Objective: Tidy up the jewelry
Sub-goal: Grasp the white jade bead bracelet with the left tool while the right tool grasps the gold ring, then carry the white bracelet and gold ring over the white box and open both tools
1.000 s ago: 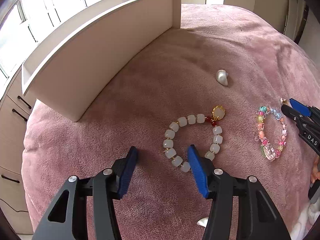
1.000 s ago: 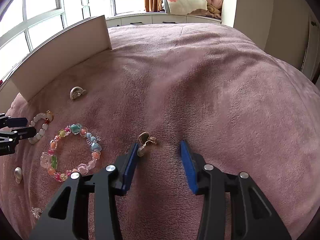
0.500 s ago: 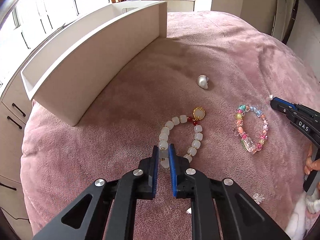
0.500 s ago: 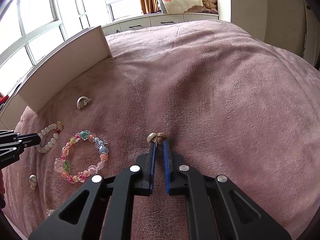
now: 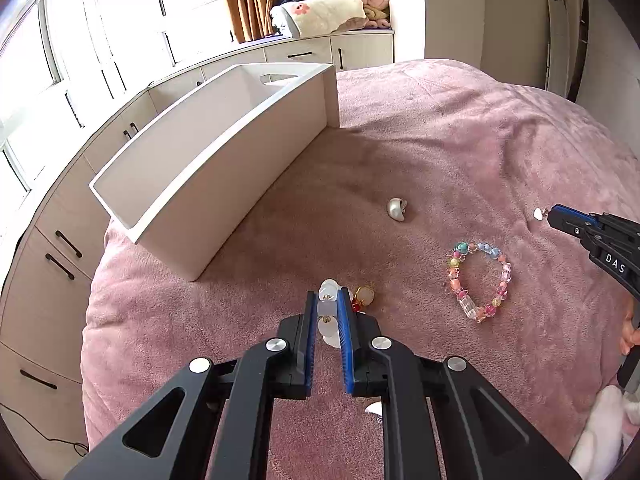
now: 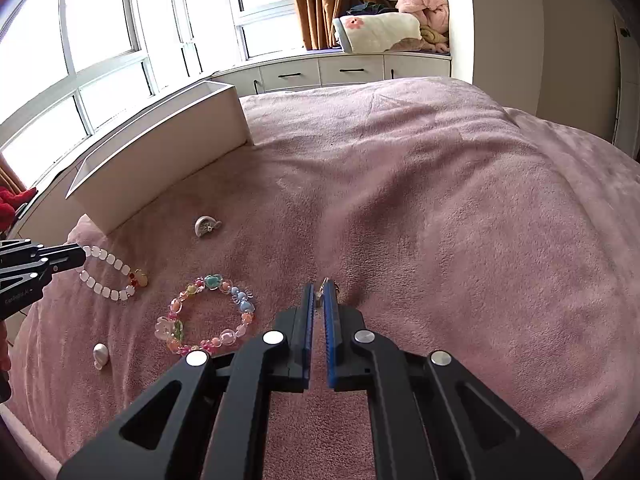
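My left gripper is shut on the white bead bracelet; the rest of the strand, with its gold and red charm, trails down to the pink blanket, as the right wrist view shows. My right gripper is shut on a small heart earring, seen as a white heart at its tip in the left wrist view. A colourful bead bracelet lies flat between the two grippers. The white open box stands at the far left of the bed.
A silver shell-shaped earring lies near the box. A pearly piece and another small white piece rest close to the bed's near edge. White drawers and windows run along the left. A hand shows at the right edge.
Both grippers went from open to shut, the left on the white bead bracelet, the right on the earring. Both have since risen, lifting their pieces off the blanket.
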`<state>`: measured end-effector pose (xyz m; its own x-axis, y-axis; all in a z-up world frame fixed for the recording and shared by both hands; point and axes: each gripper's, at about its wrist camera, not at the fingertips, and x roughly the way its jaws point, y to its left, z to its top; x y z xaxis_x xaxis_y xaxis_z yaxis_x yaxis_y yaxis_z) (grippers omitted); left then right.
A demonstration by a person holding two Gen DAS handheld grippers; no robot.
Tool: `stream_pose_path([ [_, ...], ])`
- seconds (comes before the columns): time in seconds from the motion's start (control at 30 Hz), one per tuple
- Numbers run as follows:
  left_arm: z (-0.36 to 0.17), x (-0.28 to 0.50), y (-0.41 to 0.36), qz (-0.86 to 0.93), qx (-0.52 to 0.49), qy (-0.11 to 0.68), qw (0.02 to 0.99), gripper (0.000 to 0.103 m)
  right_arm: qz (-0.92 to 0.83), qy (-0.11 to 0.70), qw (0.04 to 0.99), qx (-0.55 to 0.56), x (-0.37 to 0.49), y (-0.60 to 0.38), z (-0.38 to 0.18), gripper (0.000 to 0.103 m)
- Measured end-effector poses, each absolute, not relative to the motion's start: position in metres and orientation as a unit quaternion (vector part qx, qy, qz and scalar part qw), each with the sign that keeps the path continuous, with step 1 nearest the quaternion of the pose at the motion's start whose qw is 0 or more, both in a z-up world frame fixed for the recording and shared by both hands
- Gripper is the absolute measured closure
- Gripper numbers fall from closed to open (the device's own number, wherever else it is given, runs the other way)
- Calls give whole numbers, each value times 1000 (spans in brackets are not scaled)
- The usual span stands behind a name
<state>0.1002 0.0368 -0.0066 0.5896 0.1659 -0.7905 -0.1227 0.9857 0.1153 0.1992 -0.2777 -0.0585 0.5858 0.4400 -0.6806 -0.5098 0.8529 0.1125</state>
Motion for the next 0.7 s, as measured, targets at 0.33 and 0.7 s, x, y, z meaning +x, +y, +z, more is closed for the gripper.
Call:
stream_pose_path([
  [0.33, 16, 96, 41, 105, 6, 417, 903, 88, 287, 332, 897, -45, 190, -273, -17, 97],
  [0.7, 44, 98, 85, 126, -104, 372, 914, 88, 319, 275, 906, -52, 210, -225, 56, 97],
])
